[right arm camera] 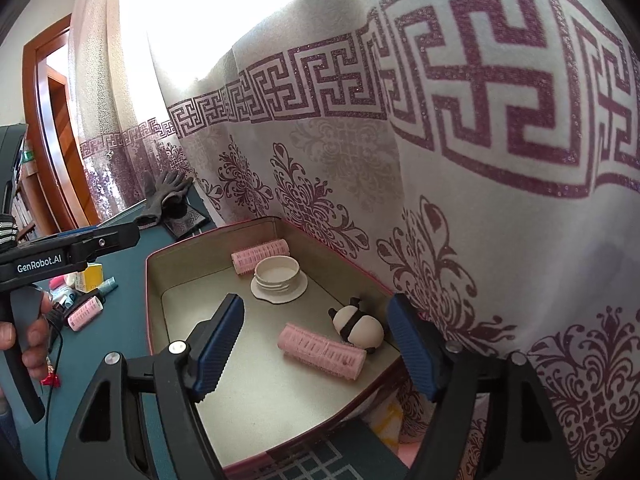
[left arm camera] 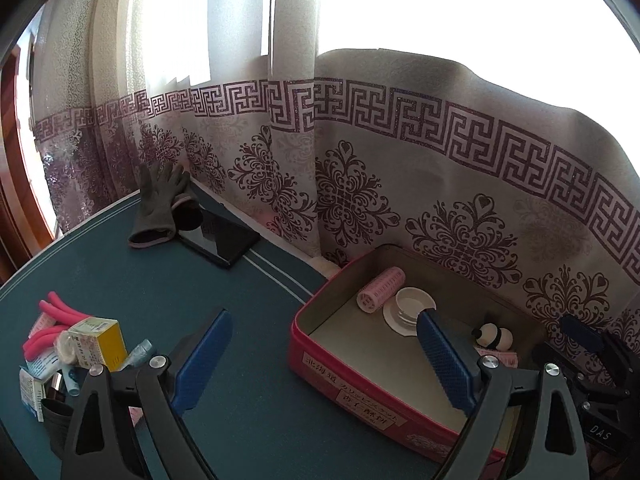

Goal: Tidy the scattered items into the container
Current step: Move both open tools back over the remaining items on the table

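Left wrist view: left gripper [left arm camera: 324, 344] spread wide, nothing between the pads, hovering over the blue table [left arm camera: 160, 288] and the near rim of the red tin [left arm camera: 352, 384]. Inside the tin: a pink roller [left arm camera: 381, 290], a white lid [left arm camera: 408, 308], a panda toy [left arm camera: 493, 336]. Scattered pile [left arm camera: 76, 344] of boxes and pink rollers at left; grey glove [left arm camera: 158, 208] and phone [left arm camera: 218, 238] farther back.

Right wrist view: right gripper [right arm camera: 316, 340] parted, empty, above the tin's floor. Second pink roller [right arm camera: 322, 351] lying between the fingers, untouched, against the panda. Patterned curtain [right arm camera: 480, 160] behind.
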A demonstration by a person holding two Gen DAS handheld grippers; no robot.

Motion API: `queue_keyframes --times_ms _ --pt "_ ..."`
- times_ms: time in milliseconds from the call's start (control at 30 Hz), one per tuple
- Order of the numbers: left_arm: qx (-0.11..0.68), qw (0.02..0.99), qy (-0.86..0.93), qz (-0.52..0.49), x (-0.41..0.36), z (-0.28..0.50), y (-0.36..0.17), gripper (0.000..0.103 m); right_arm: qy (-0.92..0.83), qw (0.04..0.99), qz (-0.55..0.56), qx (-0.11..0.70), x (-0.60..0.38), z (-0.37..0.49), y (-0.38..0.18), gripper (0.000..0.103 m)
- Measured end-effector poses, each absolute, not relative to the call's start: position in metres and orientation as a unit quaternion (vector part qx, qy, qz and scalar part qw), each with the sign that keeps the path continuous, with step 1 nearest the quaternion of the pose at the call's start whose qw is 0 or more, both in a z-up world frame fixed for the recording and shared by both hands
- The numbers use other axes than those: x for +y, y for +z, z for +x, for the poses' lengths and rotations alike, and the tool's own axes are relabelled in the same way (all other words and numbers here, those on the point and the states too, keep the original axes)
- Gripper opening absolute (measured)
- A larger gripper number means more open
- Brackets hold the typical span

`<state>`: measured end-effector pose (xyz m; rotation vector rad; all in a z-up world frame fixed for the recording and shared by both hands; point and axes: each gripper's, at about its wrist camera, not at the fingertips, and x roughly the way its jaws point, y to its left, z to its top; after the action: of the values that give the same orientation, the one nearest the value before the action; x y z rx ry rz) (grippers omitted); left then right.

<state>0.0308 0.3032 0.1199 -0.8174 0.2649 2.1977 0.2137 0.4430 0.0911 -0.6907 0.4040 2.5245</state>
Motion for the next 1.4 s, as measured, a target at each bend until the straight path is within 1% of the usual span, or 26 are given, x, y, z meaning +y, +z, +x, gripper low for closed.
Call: queue_keyframes --times_ms 433,800,1067,1267,1333,1400 --pt "0.094 0.363 0.866 -0.330 0.263 0.038 0.112 0.095 0.928 0.230 -0.258 0.141 0.423 0.209 0.094 0.080" --pt "0.073 0.335 0.877 -0.337 0.215 0.037 0.108 0.095 0.937 0.195 -0.264 0.122 0.389 0.195 0.099 0.081" --pt "0.038 0.297 0.891 -0.342 0.155 0.034 0.110 0.095 0.941 0.159 -0.275 0.113 0.359 0.177 0.097 0.081" --pt "0.002 0.259 0.910 -0.324 0.098 0.038 0.124 0.095 0.942 0.119 -0.295 0.111 0.334 0.159 0.089 0.082" --pt "-0.003 0.240 0.918 -0.315 0.079 0.040 0.128 0.102 0.942 0.108 -0.298 0.107 0.325 0.155 0.087 0.082" --pt "-0.001 0.209 0.930 -0.302 0.060 0.044 0.131 0.102 0.943 0.099 -0.300 0.102 0.317 0.152 0.087 0.082"
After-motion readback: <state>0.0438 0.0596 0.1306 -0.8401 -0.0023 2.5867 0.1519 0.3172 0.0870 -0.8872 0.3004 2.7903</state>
